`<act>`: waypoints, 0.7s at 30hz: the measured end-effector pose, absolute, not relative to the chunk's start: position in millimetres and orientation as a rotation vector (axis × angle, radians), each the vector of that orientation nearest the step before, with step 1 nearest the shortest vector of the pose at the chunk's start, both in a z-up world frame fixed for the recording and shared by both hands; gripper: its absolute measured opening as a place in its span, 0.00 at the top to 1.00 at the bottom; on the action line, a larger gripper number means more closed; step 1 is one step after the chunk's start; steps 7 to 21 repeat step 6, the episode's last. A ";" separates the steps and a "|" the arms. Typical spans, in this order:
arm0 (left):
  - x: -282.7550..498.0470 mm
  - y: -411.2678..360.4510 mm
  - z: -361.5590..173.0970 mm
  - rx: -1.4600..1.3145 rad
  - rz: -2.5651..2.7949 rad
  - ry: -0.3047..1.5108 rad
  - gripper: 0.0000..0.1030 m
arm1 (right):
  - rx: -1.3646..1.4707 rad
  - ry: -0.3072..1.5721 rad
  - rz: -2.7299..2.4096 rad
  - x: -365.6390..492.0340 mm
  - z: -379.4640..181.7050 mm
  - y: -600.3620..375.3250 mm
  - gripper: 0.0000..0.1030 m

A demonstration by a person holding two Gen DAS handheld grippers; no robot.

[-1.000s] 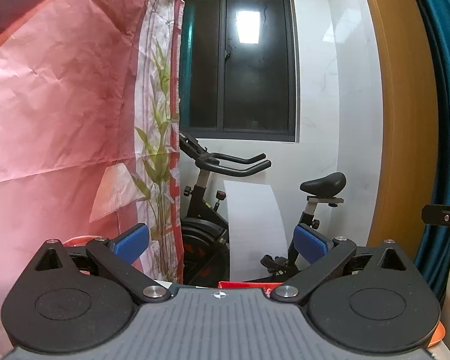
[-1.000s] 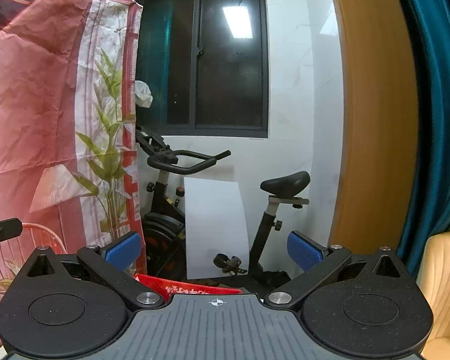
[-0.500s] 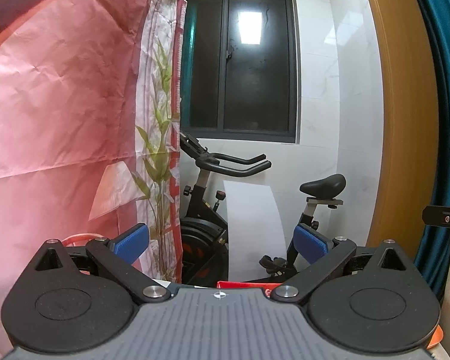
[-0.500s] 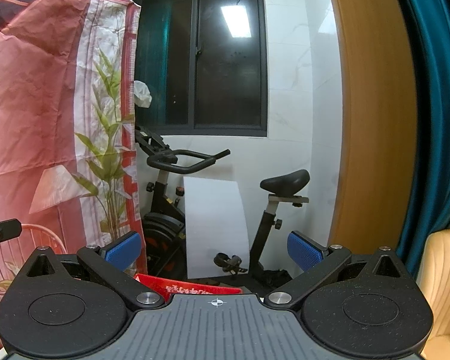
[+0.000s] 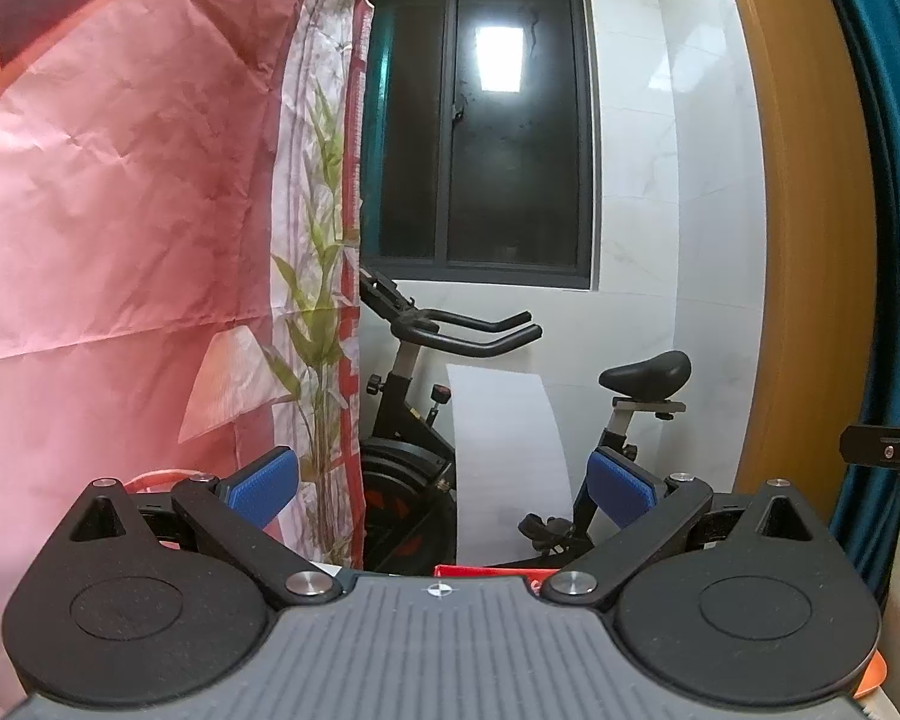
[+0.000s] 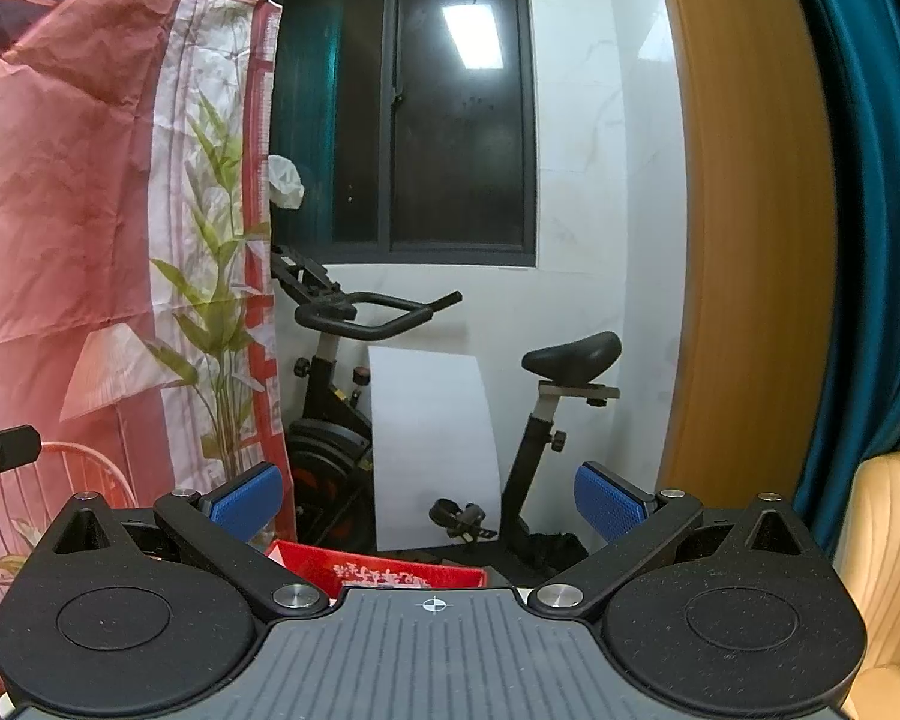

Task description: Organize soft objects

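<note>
My left gripper [image 5: 443, 483] is held level and open, its blue pads wide apart with nothing between them. My right gripper [image 6: 429, 495] is likewise open and empty. Both point across the room at an exercise bike, not at any soft object. A pink printed cloth [image 5: 120, 210] hangs close on the left in the left wrist view, and the same cloth [image 6: 78, 210] shows in the right wrist view. A red box [image 6: 384, 570] sits low just beyond the right gripper; its edge [image 5: 480, 571] peeks over the left gripper's body.
A black exercise bike [image 6: 342, 396] and a white board [image 6: 435, 444] stand against the white wall under a dark window [image 6: 450, 108]. A wooden door frame [image 6: 744, 240], a teal curtain [image 6: 870, 210] and a yellow chair [image 6: 888, 570] are on the right. An orange wire rack [image 6: 60, 498] is at left.
Almost nothing: both views have shifted very slightly, and both grippers stay open and empty.
</note>
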State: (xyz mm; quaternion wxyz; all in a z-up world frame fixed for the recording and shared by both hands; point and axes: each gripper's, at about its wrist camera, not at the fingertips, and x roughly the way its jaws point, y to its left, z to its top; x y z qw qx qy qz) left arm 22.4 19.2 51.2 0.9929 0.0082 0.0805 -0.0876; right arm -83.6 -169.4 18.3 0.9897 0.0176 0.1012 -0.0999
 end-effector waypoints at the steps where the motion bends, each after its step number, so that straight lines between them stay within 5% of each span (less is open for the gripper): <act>1: 21.7 19.2 51.2 0.019 -0.176 0.159 0.00 | 0.035 0.203 -0.200 -83.7 18.1 -169.3 0.00; 21: 22.8 19.5 51.0 0.023 -0.182 0.156 0.00 | 0.035 0.204 -0.202 -83.8 18.5 -169.6 0.00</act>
